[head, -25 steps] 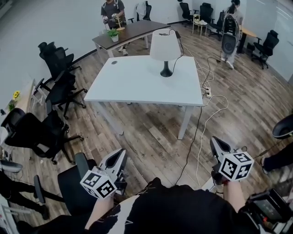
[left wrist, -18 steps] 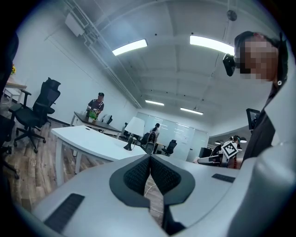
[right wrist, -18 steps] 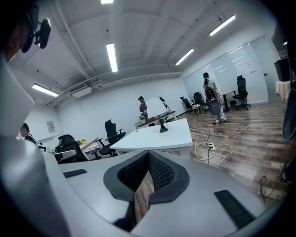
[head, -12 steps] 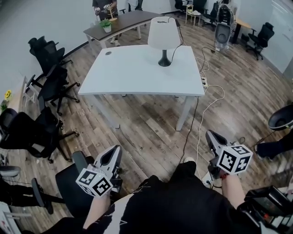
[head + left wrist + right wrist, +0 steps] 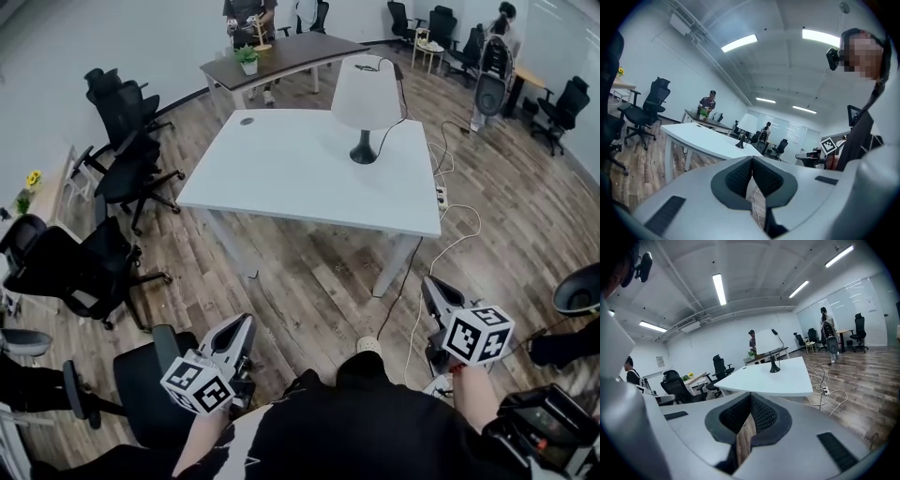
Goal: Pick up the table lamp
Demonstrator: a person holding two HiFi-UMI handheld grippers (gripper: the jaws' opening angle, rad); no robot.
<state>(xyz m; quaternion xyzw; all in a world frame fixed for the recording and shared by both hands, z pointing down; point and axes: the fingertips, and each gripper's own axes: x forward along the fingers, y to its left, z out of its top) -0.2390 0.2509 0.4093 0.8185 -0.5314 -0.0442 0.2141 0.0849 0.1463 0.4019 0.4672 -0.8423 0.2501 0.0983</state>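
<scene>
1. Table lamp [image 5: 365, 105], head view: the shade covers the upper stem
2. Person [image 5: 249, 13] at 12 o'clock behind the brown desk [image 5: 281, 56]: head cut off by the top edge
3. Pale item [image 5: 262, 41] on that desk: too small to identify
4. Black chair [image 5: 578, 290] at 3 o'clock: cropped by the right edge
5. Black device [image 5: 548, 433] at 4 o'clock: cut off by the view's corner, type not determinable

Looks steeply down from the head, low and level in both gripper views; shares the distant table [image 5: 291, 169] and table lamp [image 5: 367, 92].
</scene>
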